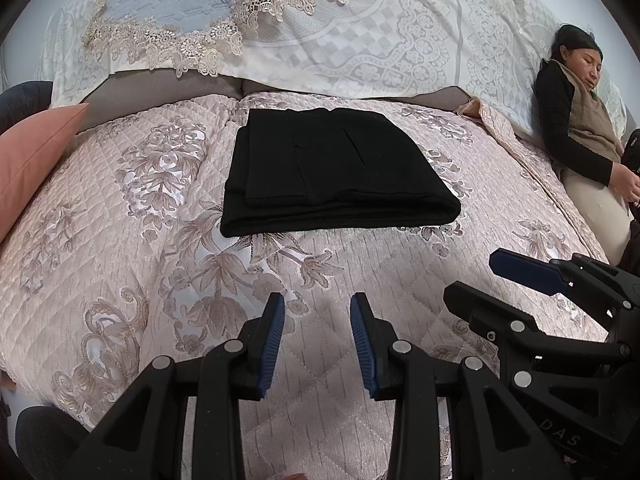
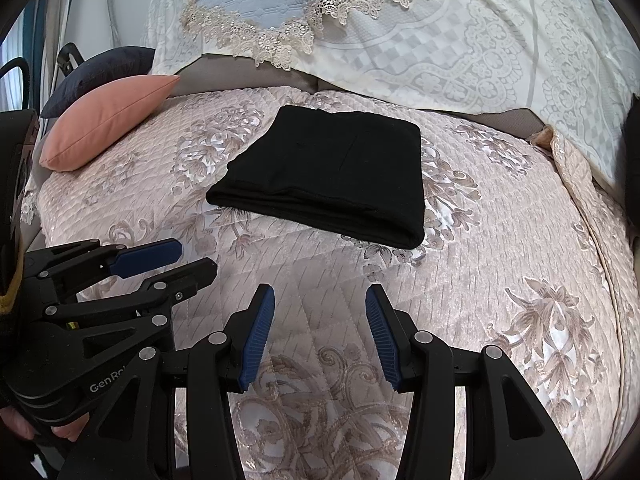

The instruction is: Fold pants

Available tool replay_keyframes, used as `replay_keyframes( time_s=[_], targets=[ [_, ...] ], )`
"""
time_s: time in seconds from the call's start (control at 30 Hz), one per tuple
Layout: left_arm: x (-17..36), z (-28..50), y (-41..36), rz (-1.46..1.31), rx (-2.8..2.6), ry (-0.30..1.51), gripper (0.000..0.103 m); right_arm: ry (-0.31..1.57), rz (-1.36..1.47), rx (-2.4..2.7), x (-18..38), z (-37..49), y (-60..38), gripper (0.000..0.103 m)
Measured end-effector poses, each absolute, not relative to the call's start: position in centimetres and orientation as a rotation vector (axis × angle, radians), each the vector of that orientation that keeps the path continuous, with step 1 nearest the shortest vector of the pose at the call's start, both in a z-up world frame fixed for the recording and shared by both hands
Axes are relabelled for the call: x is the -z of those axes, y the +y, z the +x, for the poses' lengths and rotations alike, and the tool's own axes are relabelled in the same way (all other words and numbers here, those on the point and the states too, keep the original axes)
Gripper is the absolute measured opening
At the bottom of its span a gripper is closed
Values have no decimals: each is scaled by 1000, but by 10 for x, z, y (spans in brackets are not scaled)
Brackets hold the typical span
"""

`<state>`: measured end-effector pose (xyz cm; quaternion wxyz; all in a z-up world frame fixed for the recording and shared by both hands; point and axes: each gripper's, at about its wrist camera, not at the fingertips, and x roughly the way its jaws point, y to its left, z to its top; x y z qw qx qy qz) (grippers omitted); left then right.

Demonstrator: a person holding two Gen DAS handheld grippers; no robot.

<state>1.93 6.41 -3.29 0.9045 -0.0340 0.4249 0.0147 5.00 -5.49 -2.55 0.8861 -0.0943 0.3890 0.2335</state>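
Quilted floral bedspread (image 1: 120,240), covering the surface. Black pants (image 1: 332,172), folded into a rectangle, lying mid-bedspread, well beyond both grippers. Left gripper (image 1: 317,340) and right gripper (image 2: 320,336): jaws apart, empty, side by side above the quilt.

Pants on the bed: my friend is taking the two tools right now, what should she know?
Left tool: open, empty, hanging over the quilt, short of the pants.
Right tool: open, empty, beside the left one, also short of the pants.
Pants: black, folded into a neat rectangle, lying flat in the middle of the quilt. Neither tool touches them.
Done: the folding looks finished.
Left: probably nothing, maybe tidy an edge.
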Motion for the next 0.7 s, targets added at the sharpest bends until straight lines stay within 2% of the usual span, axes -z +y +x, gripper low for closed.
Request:
replay_keyframes(
  time_s=[0.7],
  targets=[
    [32, 19, 62, -68, -33, 878, 36, 808, -197, -487, 26, 49, -55, 48]
  ],
)
